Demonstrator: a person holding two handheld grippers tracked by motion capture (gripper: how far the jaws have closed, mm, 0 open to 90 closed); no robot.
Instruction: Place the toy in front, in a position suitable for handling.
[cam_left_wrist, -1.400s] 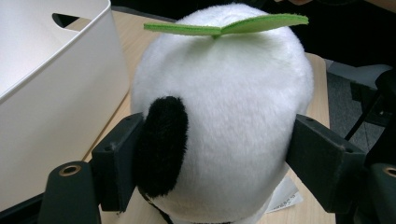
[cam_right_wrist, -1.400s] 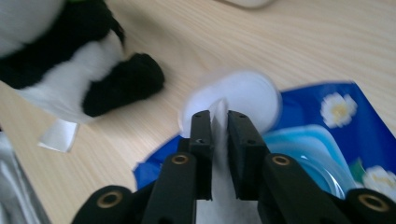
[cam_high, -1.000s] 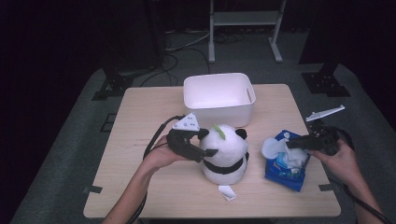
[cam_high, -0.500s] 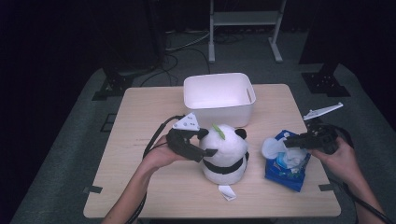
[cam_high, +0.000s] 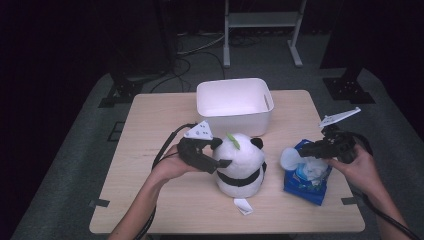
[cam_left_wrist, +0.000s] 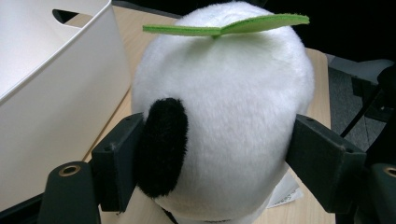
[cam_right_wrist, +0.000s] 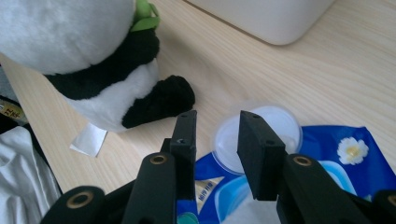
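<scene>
- The left gripper (cam_high: 212, 157) is clamped on the panda's (cam_high: 242, 162) head, one jaw over a black ear, the other on the white fur; it has not shifted from a second ago, so the toy is held steady, upright on the table (cam_high: 150, 150).
- The right gripper (cam_high: 310, 149) hovers over the blue wipes pack (cam_high: 307, 182) at the table's right edge. Its jaws have just been opening and nothing is gripped between them; the round lid (cam_right_wrist: 257, 135) stands flipped up and a white wipe pokes out.
- Compared with a second ago, that hand has lifted slightly off the pack. I judge the pack now open and a wipe ready to pull for cleaning the panda.
- A paper tag (cam_high: 243, 206) lies just in front of the toy.
- Behind the panda stands a white bin (cam_high: 235, 105).
- The table is pale wood on grey floor; beyond it cables and a metal stand (cam_high: 260, 20) sit in a dark room.
</scene>
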